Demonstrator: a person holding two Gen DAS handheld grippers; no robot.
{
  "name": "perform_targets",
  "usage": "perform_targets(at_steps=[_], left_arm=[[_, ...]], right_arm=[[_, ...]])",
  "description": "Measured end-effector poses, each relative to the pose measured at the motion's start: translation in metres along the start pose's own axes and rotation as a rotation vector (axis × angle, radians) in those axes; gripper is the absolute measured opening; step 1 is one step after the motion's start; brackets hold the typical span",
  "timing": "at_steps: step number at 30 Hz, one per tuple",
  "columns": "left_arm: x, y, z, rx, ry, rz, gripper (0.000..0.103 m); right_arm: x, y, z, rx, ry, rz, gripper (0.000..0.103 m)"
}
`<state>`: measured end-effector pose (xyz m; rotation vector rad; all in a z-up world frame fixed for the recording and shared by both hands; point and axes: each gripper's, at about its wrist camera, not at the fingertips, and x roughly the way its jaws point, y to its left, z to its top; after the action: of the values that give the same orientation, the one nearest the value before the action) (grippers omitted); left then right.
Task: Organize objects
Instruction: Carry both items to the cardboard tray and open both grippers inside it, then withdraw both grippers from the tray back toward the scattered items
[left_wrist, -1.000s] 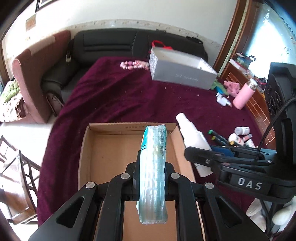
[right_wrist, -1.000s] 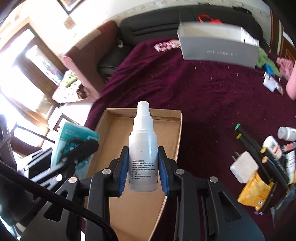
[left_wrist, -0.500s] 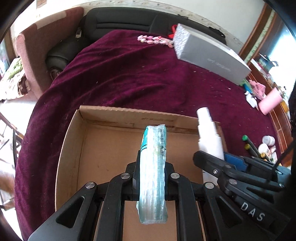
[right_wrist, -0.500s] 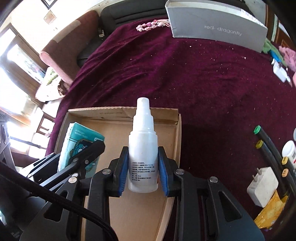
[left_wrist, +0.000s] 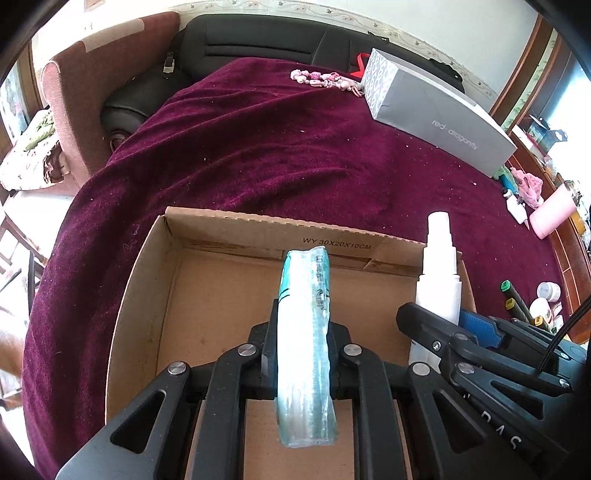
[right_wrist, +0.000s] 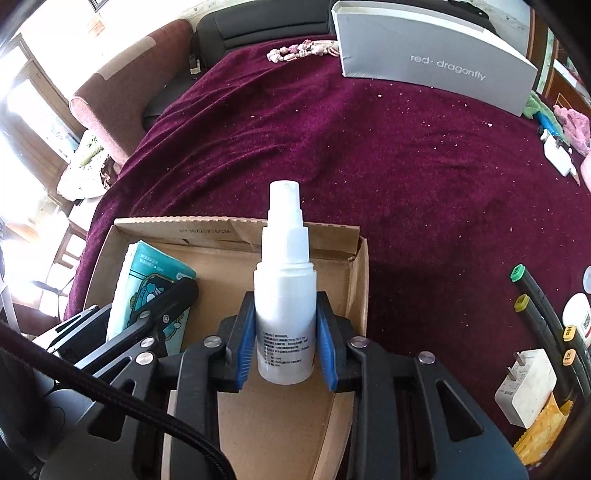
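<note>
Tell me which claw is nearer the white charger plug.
Right. The right claw, holding the spray bottle over the cardboard box, is beside the charger plug; the left claw, with the tissue pack, sits farther across the box.

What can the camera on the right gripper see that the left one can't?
Only the right wrist view shows the white charger plug, the yellow packet under it, and the cartoon front of the tissue pack. Only the left wrist view shows the pink cup and the size print on the cardboard box. Both show the spray bottle clamped in the right gripper, the left gripper pinching the tissue pack, and the grey shoebox.
</note>
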<state>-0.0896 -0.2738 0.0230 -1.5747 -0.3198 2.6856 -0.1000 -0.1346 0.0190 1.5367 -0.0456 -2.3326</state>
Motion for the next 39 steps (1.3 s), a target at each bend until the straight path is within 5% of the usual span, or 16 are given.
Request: perform_targets(at_steps=[3, 6, 11, 20, 27, 36, 39], left_arm=[[-0.004, 0.001, 0.0, -0.014, -0.006, -0.014, 0.018], [-0.013, 0.007, 0.0, -0.035, -0.029, -0.021, 0.035], [-0.03, 0.018, 0.002, -0.083, -0.05, -0.068, 0.064], [-0.094, -0.004, -0.014, -0.069, -0.058, -0.239, 0.065], [-0.121, -0.057, -0.043, -0.009, -0.047, -0.383, 0.065], [-0.071, -0.086, 0.016, -0.035, -0.148, -0.218, 0.064], [-0.043, -0.086, 0.045, -0.067, -0.105, -0.291, 0.064]], right_arm=[[-0.002, 0.0, 0.001, -0.002, -0.012, -0.003, 0.028], [-0.008, -0.003, 0.002, 0.005, -0.03, 0.02, 0.029], [-0.027, -0.012, 0.002, 0.033, -0.075, 0.062, 0.047], [-0.09, -0.035, -0.02, 0.061, -0.179, 0.16, 0.055], [-0.146, -0.105, -0.064, 0.119, -0.266, 0.149, 0.064], [-0.172, -0.189, -0.116, 0.265, -0.307, 0.114, 0.067], [-0.173, -0.202, -0.126, 0.293, -0.308, 0.133, 0.067]])
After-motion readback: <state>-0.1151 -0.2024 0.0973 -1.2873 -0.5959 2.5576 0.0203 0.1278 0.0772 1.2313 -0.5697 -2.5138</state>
